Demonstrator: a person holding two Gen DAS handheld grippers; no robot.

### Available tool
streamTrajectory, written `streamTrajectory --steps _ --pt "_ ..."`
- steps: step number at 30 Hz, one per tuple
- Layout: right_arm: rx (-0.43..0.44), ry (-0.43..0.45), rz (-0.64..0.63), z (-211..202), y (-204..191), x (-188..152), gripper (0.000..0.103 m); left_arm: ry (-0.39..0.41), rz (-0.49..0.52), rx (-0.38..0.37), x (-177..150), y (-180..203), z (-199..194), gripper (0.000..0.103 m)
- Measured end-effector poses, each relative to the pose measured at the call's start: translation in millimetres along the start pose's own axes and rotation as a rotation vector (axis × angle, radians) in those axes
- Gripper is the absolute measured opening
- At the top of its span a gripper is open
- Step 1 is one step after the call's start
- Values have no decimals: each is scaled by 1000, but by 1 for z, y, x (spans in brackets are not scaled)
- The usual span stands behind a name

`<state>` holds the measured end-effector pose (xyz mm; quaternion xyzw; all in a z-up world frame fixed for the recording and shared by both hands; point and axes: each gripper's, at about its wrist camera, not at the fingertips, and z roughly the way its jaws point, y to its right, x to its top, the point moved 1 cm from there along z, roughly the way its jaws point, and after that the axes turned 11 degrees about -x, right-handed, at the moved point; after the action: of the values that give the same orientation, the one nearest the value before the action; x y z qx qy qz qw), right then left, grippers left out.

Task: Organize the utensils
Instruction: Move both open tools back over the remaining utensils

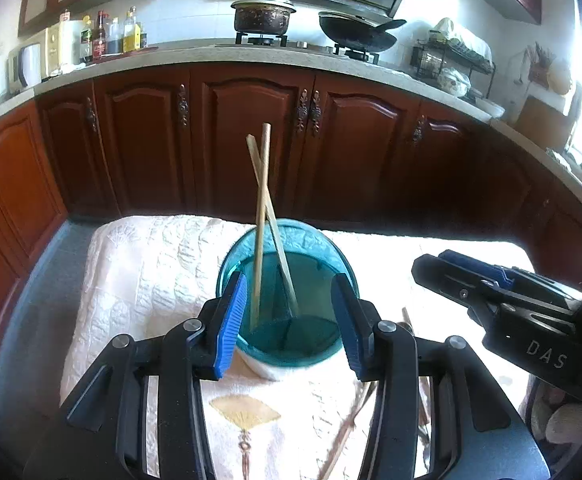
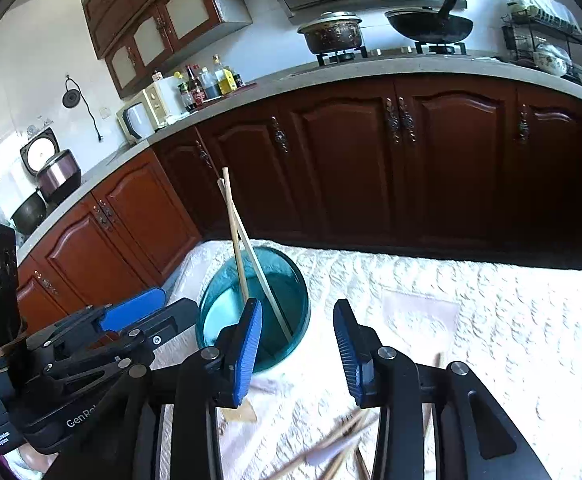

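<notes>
left claw (image 1: pixel 289 320) is sitting partly open, blue pads (image 1: pixel 233 322) apart, nothing pinched between them. the teal cup (image 1: pixel 287 280) is standing right ahead of it, framed in the gap between the pads, not touched. two chopsticks (image 1: pixel 262 216) are standing in the cup, crossing above its rim, tips down inside, tops leaning away from the claw. one stick is showing just inside the left pad but clear of it.

right claw (image 2: pixel 298 346) is also sitting partly open, pads (image 2: pixel 247 354) apart, holding nothing. the cup (image 2: pixel 251 304) is lying ahead and to the left of its gap, partly behind the left pad. the same two chopsticks (image 2: pixel 239 248) are sticking up out of it, crossed near the top.

each claw is showing in the other's view: right one (image 1: pixel 491 292) off to the right of the left claw, left one (image 2: pixel 131 316) off to the left of the right claw, both beside the cup.

below and behind the claws, more sticks (image 2: pixel 339 440) are lying loose on the white quilted cloth (image 2: pixel 471 320), blurred, count unclear; some are also showing under the left claw's right finger (image 1: pixel 351 432).

further out: brown cabinets (image 1: pixel 251 140), counter with pot (image 1: pixel 263 16) and wok (image 1: pixel 355 32) on the hob.
</notes>
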<state>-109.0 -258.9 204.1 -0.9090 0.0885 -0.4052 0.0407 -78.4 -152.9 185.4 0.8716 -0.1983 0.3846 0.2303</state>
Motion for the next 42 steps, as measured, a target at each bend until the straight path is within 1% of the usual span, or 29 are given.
streamTrajectory --steps 1,3,4,7,13,19,24,30,35,42 --pt "-5 2 1 -4 1 -2 39 -2 5 -2 -3 3 -2 44" --pt "-15 6 -2 -11 1 -4 40 3 9 -9 -7 7 -6 57" --pt "-22 7 -6 -16 2 -6 41 12 8 -14 -10 10 -9 59" --pt "-33 11 -10 -26 3 -10 41 12 14 -26 -15 16 -16 59" --pt "-67 10 13 -49 18 -29 42 7 44 -36 -26 30 -26 60" --pt "-108 -18 32 -61 38 -50 42 -10 70 -49 -39 42 -31 60" --pt "-141 -49 76 -68 65 -69 42 -41 58 -73 -49 43 -28 60" --pt "-172 -126 127 -58 97 -100 42 -113 33 -79 -67 35 -12 60" --pt "-176 -186 192 -42 120 -123 42 -169 52 -78 -85 36 7 60" --pt "-197 -239 246 -20 145 -137 42 -228 73 -92 -101 42 29 60"
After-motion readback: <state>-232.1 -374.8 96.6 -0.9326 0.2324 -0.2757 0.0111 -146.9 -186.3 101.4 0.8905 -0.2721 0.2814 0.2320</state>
